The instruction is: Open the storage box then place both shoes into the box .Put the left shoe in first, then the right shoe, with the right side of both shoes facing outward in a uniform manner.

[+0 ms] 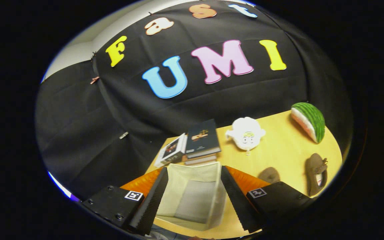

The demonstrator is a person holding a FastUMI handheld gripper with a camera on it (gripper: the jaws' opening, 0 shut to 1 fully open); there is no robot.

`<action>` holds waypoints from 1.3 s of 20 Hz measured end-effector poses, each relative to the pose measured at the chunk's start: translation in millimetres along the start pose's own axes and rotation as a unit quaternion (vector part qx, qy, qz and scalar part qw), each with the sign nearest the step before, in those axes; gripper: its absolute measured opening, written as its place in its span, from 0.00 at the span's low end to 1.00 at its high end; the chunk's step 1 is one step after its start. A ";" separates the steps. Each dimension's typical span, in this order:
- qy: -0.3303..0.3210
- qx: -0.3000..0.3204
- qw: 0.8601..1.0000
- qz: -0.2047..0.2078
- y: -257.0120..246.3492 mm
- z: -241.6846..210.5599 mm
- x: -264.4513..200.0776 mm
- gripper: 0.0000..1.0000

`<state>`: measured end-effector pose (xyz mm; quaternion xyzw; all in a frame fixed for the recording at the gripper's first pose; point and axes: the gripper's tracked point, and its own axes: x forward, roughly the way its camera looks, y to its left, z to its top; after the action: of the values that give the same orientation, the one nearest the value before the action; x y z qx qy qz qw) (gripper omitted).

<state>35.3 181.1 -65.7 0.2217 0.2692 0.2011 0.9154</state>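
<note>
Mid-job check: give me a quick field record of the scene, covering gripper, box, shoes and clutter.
gripper: fingers apart, holding nothing, over the box
storage box: open, beige lining, nothing inside
shoes: both brown, on the table beyond the right finger; near shoe, far shoe
clutter: books, white plush, watermelon slice

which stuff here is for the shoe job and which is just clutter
For the job:
- storage box, open, between the fingers of the open gripper
- brown shoe on the table
- second brown shoe, partly hidden behind a finger

Just lying about:
- stack of books beyond the box
- white plush toy
- watermelon slice toy
</note>
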 end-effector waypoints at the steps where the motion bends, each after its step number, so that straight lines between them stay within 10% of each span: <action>1: -0.001 0.004 1.000 -0.019 -20.1 0.0 -4.1 0.98; 9: 0.044 -0.035 0.990 -0.127 -146.2 -38.2 -15.9 0.98; 26: 0.208 -0.088 0.964 -0.143 -256.2 -164.2 57.5 1.00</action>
<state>48.0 47.6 -344.9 0.0531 0.4635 0.1323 0.8746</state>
